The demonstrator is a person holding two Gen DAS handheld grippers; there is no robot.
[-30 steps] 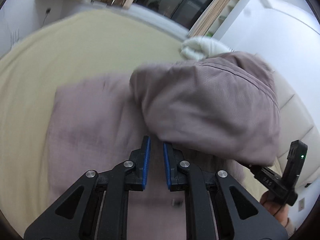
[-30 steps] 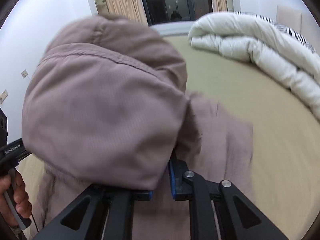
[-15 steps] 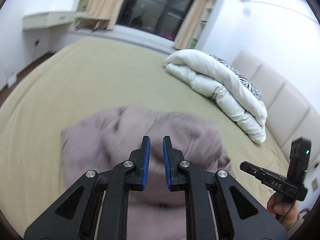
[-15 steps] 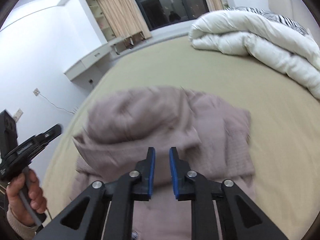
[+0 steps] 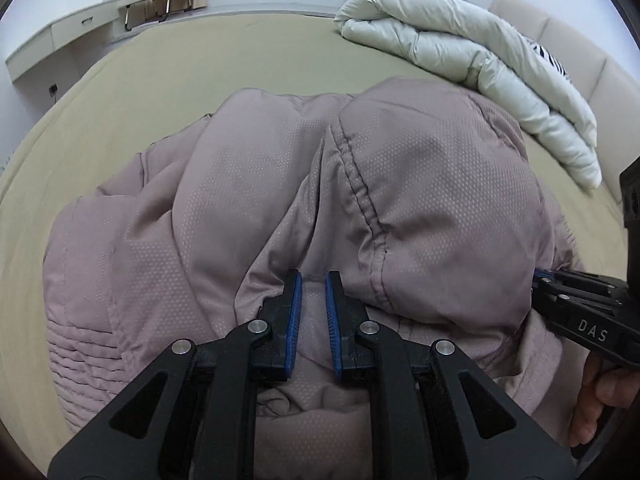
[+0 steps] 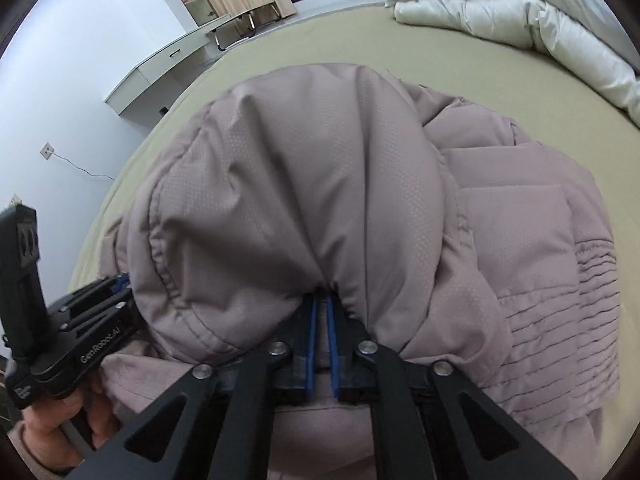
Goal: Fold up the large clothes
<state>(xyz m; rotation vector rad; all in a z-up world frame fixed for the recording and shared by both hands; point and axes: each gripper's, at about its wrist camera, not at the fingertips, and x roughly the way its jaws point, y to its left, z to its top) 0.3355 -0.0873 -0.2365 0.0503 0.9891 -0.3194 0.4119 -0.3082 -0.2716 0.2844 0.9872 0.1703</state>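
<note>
From the left wrist camera, a dusty mauve padded jacket with a fine dotted weave lies bunched on the olive-beige bedsheet, its puffy upper part doubled over the body in rounded lobes. The left gripper points into the crease between those lobes; its blue-padded jaws stand a narrow gap apart with fabric showing between and behind them, and I cannot tell whether they pinch any of it. At the right edge the right gripper comes in sideways, its tips buried at the hem of the folded-over lobe. A rolled white duvet lies at the far right of the bed, well apart from the jacket.

From the right wrist camera, the jacket fills the middle, with a ribbed, stitched cuff or waistband to the right. The right gripper has its jaws nearly closed, and the gathered edge of the domed fold puckers right at their tips, so it appears to be clamped on that edge. The left gripper reaches in from the left, touching the fold's side.

The jacket looks light, soft and springy, with a smooth shell likely to slip; padded folds will tend to puff open. The best holds are seamed hems, taken deep, one on each side.
</note>
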